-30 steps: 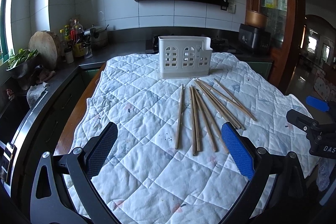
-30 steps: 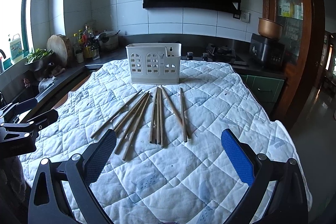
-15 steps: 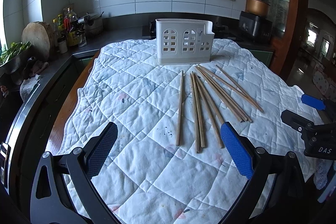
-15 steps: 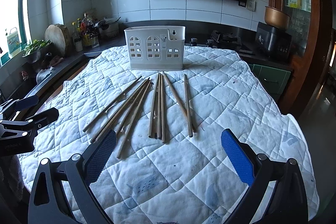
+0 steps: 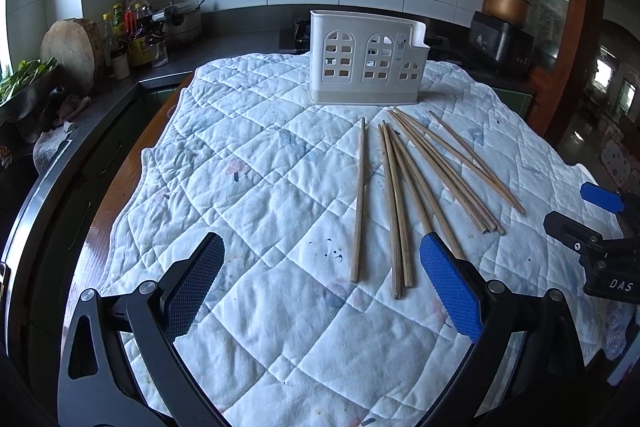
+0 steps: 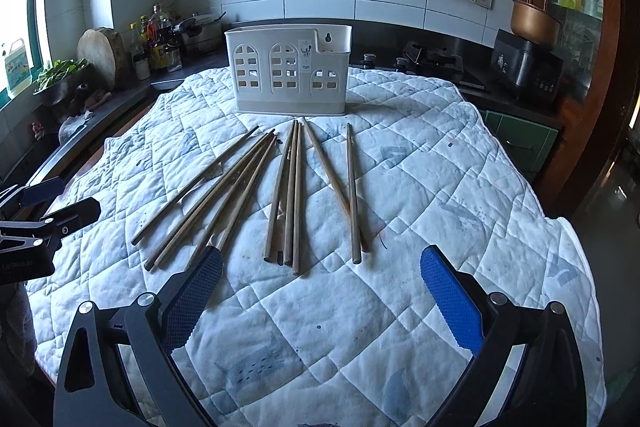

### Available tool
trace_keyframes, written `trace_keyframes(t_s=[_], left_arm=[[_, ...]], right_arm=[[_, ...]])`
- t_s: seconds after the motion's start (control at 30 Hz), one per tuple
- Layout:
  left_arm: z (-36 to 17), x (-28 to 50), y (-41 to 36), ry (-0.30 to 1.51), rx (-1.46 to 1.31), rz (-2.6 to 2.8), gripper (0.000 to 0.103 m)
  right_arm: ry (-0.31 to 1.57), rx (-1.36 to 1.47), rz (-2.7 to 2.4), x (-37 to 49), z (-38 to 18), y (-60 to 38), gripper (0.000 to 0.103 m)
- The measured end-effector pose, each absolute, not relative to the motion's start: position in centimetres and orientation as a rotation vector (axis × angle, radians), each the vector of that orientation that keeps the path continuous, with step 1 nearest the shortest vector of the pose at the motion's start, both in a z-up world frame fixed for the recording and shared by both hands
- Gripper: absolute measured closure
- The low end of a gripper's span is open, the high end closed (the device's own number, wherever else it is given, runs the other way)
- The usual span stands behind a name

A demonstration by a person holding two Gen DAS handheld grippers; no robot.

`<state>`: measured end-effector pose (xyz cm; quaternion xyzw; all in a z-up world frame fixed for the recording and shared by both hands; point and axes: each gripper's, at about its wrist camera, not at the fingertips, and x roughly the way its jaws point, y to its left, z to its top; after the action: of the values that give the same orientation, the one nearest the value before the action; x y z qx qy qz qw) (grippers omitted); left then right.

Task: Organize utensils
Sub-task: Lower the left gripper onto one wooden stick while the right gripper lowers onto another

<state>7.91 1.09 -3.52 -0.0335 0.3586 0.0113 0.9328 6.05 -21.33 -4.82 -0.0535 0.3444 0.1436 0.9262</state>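
Both tools, left [image 5: 320, 287] and right [image 6: 322, 293], spread, empty; chopsticks [image 6: 294, 195] just ahead on quilt [image 6: 440, 187].

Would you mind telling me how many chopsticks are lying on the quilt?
9 chopsticks, as best I can count, all on the quilt before the holder: one far left, three fanned beside it, three bunched centrally, two crossing at right. Overlaps may hide another.
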Motion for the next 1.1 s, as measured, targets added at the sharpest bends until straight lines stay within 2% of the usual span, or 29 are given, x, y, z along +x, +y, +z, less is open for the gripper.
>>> trace_keyframes(t_s=[0.63, 0.9, 0.93, 0.97, 1.03, 1.1], left_arm=[[-5.1, 11.2, 0.3, 0.783, -0.035, -0.001, 0.007], [-5.3, 12.3, 0.2, 0.792, -0.024, 0.004, 0.008], [-5.4, 12.4, 0.2, 0.796, -0.023, 0.000, 0.014], [-5.6, 12.6, 0.3, 0.807, -0.028, -0.007, 0.026], [-6.1, 12.9, 0.5, 0.827, -0.055, -0.009, 0.026], [-6.4, 13.0, 0.7, 0.836, -0.076, -0.017, 0.026]], right_arm=[[0.762, -0.129, 0.303, 10.1, -6.4, -21.9, 0.010], [0.790, -0.114, 0.309, 12.1, -6.6, -22.9, 0.026], [0.794, -0.112, 0.310, 12.2, -6.7, -23.0, 0.027], [0.798, -0.110, 0.311, 12.5, -6.8, -23.1, 0.031], [0.809, -0.105, 0.313, 12.9, -7.0, -23.2, 0.035], [0.818, -0.101, 0.322, 13.0, -7.3, -23.3, 0.043]])
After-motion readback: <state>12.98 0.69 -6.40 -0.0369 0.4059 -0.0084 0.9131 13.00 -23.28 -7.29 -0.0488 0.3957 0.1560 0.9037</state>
